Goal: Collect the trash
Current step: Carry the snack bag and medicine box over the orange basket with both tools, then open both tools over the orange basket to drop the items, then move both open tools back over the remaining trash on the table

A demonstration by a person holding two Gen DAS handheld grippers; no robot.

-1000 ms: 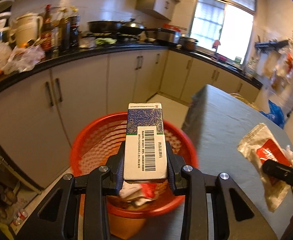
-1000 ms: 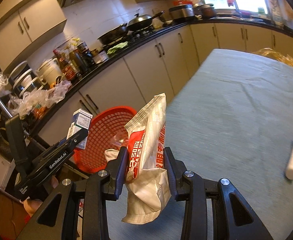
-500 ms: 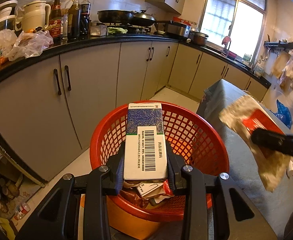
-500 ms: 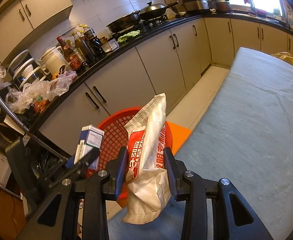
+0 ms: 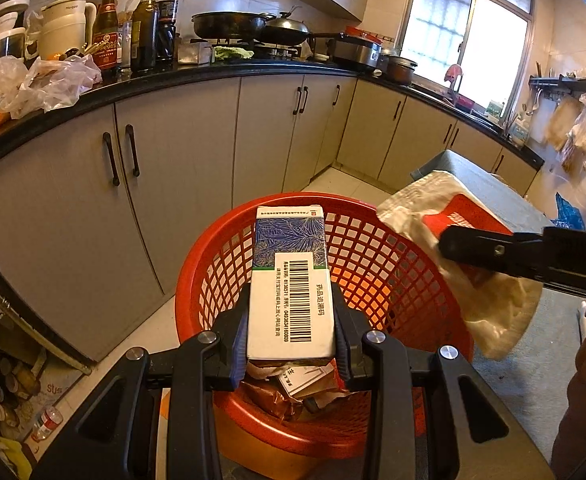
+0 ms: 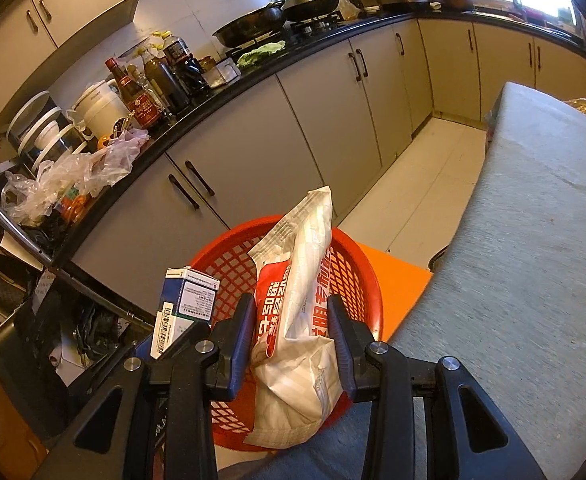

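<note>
You have one piece of trash in each hand, and both are light things that ask for little force. The left gripper (image 5: 292,334) is clamped on the small carton (image 5: 291,284) by its two long sides, near its lower end; the carton stands in the middle of the left wrist view, with its barcode face toward the camera, right above the red basket (image 5: 373,248). It is thin cardboard, stiff enough to keep its shape, but it looks empty and it can dent if you squeeze harder, so the flat sides are the good place to hold it. The right gripper (image 6: 292,334) is clamped on the snack bag (image 6: 299,320) around its middle, in the center of the right wrist view, also over the basket. The bag is soft, crinkled film and probably slippery; its lower part hangs loose under the pads and its upper end stands up freely, so hold it where the film is bunched together, not by an edge. The basket is an open plastic mesh, and it stands on something orange (image 6: 393,284), near the corner of the grey table (image 6: 533,280). At the bottom of the basket, low in the left wrist view, there is already crumpled paper and wrappers (image 5: 293,388); I cannot tell exactly what pieces, because the carton and the gripper hide most of them.
</note>
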